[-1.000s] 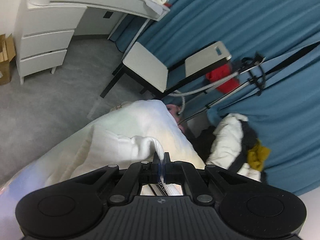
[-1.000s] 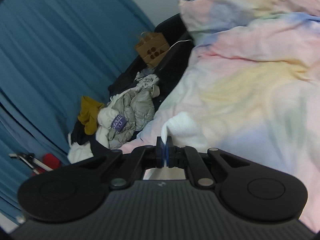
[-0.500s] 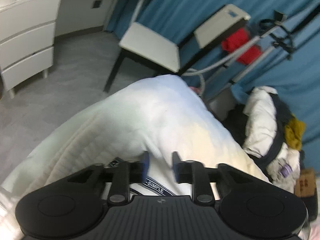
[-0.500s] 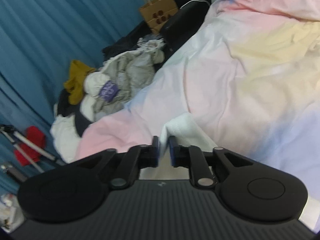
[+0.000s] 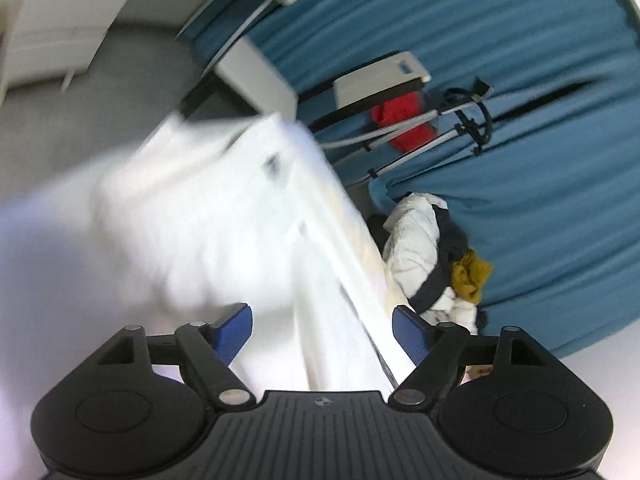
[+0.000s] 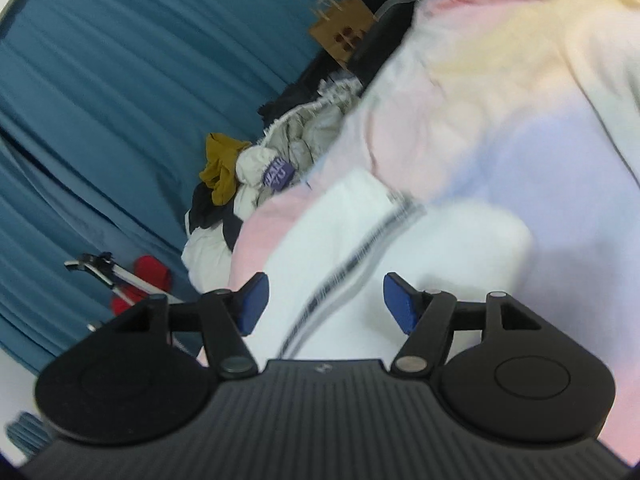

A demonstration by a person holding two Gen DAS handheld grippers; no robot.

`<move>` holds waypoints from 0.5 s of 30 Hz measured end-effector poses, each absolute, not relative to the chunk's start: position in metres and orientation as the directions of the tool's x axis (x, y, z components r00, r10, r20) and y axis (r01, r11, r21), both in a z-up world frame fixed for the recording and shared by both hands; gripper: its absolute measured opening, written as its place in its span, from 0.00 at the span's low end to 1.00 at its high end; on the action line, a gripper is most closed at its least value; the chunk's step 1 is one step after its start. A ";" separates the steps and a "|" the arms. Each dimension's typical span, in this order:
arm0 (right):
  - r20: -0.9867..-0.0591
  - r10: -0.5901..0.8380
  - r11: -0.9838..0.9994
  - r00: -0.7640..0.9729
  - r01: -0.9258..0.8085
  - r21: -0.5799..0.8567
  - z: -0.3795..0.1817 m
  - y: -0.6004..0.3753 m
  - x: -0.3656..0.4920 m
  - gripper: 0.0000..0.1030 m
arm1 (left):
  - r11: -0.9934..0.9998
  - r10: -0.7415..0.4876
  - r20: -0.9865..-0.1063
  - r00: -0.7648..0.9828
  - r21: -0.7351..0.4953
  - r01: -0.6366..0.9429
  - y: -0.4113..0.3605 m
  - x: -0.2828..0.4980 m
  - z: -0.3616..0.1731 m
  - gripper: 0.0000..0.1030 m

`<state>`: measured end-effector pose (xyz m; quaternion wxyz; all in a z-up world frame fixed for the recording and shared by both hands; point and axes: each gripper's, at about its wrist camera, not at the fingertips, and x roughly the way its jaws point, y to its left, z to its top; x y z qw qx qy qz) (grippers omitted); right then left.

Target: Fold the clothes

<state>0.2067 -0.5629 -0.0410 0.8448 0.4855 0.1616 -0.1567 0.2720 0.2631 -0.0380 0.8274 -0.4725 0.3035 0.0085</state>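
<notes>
The pastel bedspread [image 6: 520,128] filled my right view, and on it lay the white garment [image 6: 400,240], its dark-printed band running toward me between my tools. From the left camera the same white garment [image 5: 224,232] showed only as a blurred mass of bunched layers, so I could not read its folds there. Beyond the bed edge sat a clothes pile [image 6: 256,184] against the blue curtain [image 6: 100,80]. My right gripper [image 6: 324,304] was spread wide over the cloth, holding nothing; my left gripper [image 5: 322,330] was likewise spread, cloth between its fingers but not pinched. I judged this a moment between grips, the garment lying loose on the bed. Whether another fold was due or the piece was finished, I could not tell; any next pinch would need a clean edge.
</notes>
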 end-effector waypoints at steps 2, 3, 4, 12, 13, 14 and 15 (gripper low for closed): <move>-0.444 -0.081 0.448 0.892 0.431 0.783 -0.046 -0.559 0.190 0.65 | 0.524 -0.284 -0.511 0.811 -0.791 -0.315 0.264 0.262 -0.048 0.78; -0.455 -0.066 0.433 0.888 0.436 0.789 -0.048 -0.557 0.182 0.65 | 0.509 -0.290 -0.512 0.809 -0.798 -0.322 0.264 0.256 -0.052 0.78; -0.468 -0.042 0.418 0.883 0.441 0.794 -0.051 -0.557 0.178 0.65 | 0.494 -0.296 -0.512 0.807 -0.804 -0.329 0.265 0.251 -0.057 0.78; -0.508 0.098 0.324 0.856 0.455 0.830 -0.101 -0.538 0.177 0.64 | 0.381 -0.335 -0.522 0.785 -0.837 -0.394 0.270 0.224 -0.101 0.79; -0.514 0.097 0.310 0.852 0.465 0.830 -0.107 -0.536 0.180 0.64 | 0.372 -0.335 -0.527 0.781 -0.836 -0.404 0.271 0.227 -0.109 0.79; -0.516 0.090 0.293 0.852 0.472 0.831 -0.114 -0.534 0.182 0.64 | 0.362 -0.330 -0.530 0.781 -0.835 -0.414 0.273 0.230 -0.116 0.79; -0.506 0.078 0.269 0.859 0.471 0.840 -0.122 -0.532 0.183 0.64 | 0.349 -0.323 -0.524 0.788 -0.840 -0.415 0.275 0.235 -0.120 0.79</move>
